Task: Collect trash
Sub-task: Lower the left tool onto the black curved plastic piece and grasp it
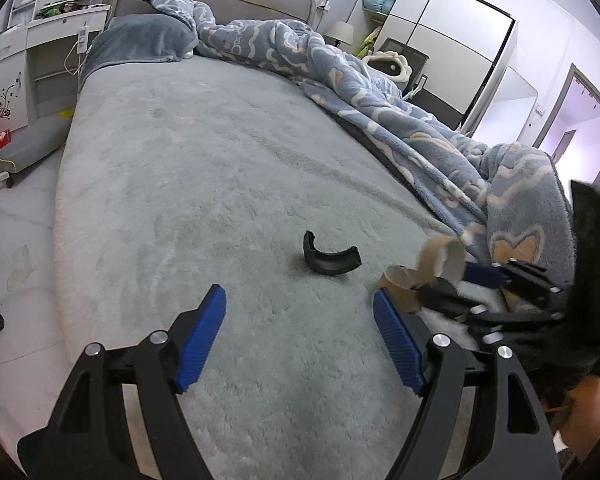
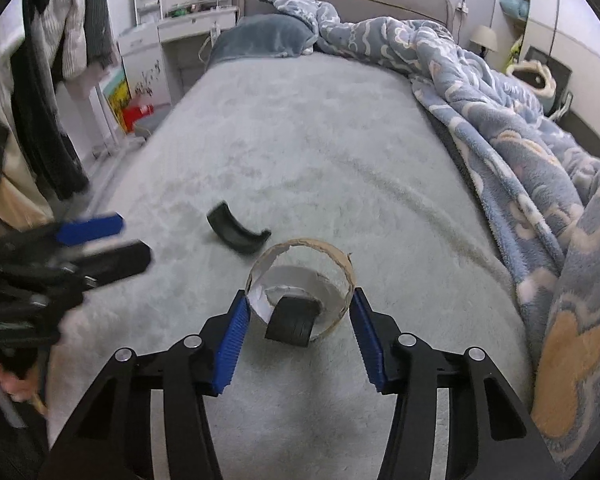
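Note:
A curved black plastic fragment [image 1: 330, 260] lies on the grey bed cover, also seen in the right wrist view [image 2: 238, 232]. My left gripper [image 1: 300, 334] is open and empty, just short of that fragment. My right gripper [image 2: 298, 330] is shut on a brown cardboard tape ring [image 2: 302, 280]; its blue pads press both sides of the ring. A second black curved piece [image 2: 292, 320] and white liner sit inside the ring. The ring [image 1: 420, 272] and right gripper also show at the right of the left wrist view.
A rumpled blue patterned blanket [image 1: 380, 92] runs along the bed's right side. The grey bed cover [image 1: 220, 160] stretches ahead to a pillow [image 1: 140, 42]. White desk and floor items [image 1: 32, 60] stand left of the bed. Clothes hang [image 2: 60, 60] at the left.

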A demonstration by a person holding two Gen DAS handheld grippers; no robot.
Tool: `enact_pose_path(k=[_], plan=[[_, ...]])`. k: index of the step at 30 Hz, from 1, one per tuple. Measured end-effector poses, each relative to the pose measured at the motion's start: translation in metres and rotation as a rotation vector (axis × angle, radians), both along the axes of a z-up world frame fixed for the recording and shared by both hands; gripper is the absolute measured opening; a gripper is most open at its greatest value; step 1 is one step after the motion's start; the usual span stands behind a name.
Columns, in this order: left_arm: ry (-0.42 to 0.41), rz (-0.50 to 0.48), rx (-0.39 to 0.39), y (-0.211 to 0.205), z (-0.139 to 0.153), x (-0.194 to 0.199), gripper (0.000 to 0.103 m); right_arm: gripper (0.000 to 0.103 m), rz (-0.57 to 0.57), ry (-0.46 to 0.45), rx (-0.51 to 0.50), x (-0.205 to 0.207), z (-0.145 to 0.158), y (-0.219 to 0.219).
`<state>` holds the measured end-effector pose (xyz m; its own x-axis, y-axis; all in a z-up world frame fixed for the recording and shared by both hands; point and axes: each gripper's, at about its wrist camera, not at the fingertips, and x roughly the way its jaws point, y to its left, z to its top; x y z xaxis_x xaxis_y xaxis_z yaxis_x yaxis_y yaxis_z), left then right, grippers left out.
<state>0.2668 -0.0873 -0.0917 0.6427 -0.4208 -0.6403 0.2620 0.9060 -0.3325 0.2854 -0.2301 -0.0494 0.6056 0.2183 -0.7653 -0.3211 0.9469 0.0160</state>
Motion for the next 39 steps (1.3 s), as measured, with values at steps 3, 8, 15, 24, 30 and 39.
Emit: enact_pose_path(k=[3, 8, 15, 24, 30, 39], plan=[[0.001, 0.003, 0.008, -0.003, -0.002, 0.008, 0.079, 0.052, -0.002, 0.006, -0.005, 0.002, 0.001, -0.007], [-0.015, 0.0, -0.002, -0.009, -0.003, 0.023, 0.081, 0.051, -0.008, 0.011, 0.076, 0.002, 0.007, -0.021], [-0.012, -0.001, -0.002, -0.024, -0.007, 0.042, 0.083, 0.051, -0.029, 0.061, 0.125, 0.009, 0.004, -0.036], [0.017, -0.002, 0.012, -0.042, -0.02, 0.058, 0.083, 0.051, 0.017, 0.137, 0.097, 0.002, -0.011, -0.042], [0.025, 0.0, 0.055, -0.053, -0.026, 0.062, 0.082, 0.051, 0.03, 0.147, 0.12, -0.006, -0.007, -0.048], [0.032, -0.002, 0.117, -0.068, -0.033, 0.066, 0.062, 0.051, 0.036, 0.112, 0.146, -0.015, 0.005, -0.062]])
